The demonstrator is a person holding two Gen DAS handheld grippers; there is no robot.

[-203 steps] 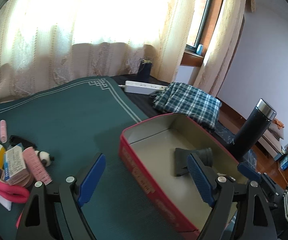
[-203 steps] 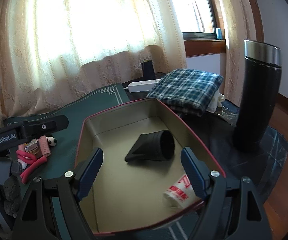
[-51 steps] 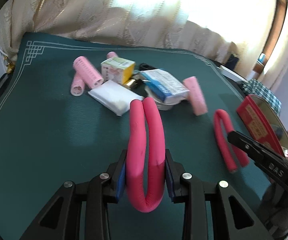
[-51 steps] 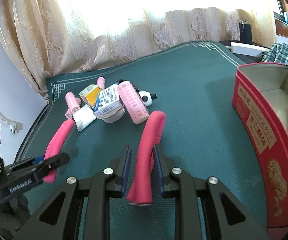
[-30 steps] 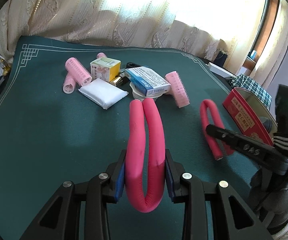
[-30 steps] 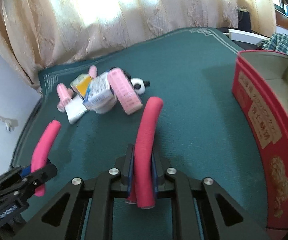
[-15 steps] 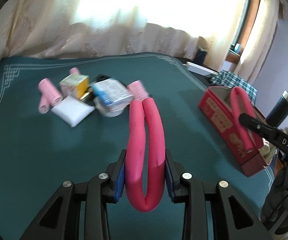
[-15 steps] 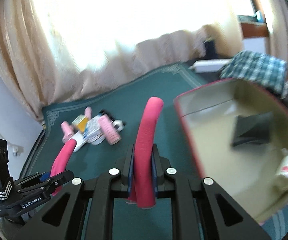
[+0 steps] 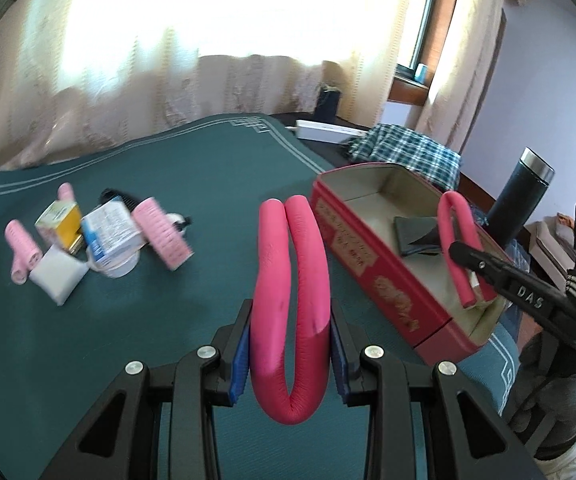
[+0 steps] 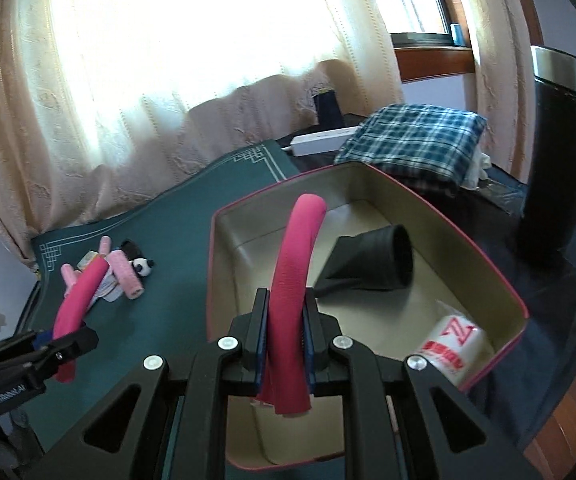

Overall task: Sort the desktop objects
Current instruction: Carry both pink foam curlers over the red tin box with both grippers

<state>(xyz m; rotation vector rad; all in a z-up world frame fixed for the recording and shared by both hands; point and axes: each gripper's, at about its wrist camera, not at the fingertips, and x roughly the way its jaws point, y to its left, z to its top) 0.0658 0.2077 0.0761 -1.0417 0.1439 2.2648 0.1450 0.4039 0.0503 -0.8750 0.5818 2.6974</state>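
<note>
Presently the main risk sits with the right claw (image 10: 284,336): its pink foam roller (image 10: 294,280) stands over the open red tin (image 10: 500,280), but the roller's lower end hangs close to the tin's near wall, so a release here could leave it draped on the rim or tipping out onto the green desk (image 10: 176,264) mat. A springy folded roller may also flick open when freed and knock the black nozzle (image 10: 372,260) or the white packet (image 10: 454,350) already inside. The left claw (image 9: 288,344) is short of the tin, over the mat beside its long red side (image 9: 372,256); if both come in together, the two claws may collide above the narrow box. Right claw state: jaws pinched nearly together, clamping the roller. Left claw state: jaws narrow, pads pressing both legs of a second folded roller (image 9: 292,300), bend toward the camera. Remaining clutter, pink curlers (image 9: 162,232) and small boxes (image 9: 108,234), lies in a heap well apart from the tin.
</note>
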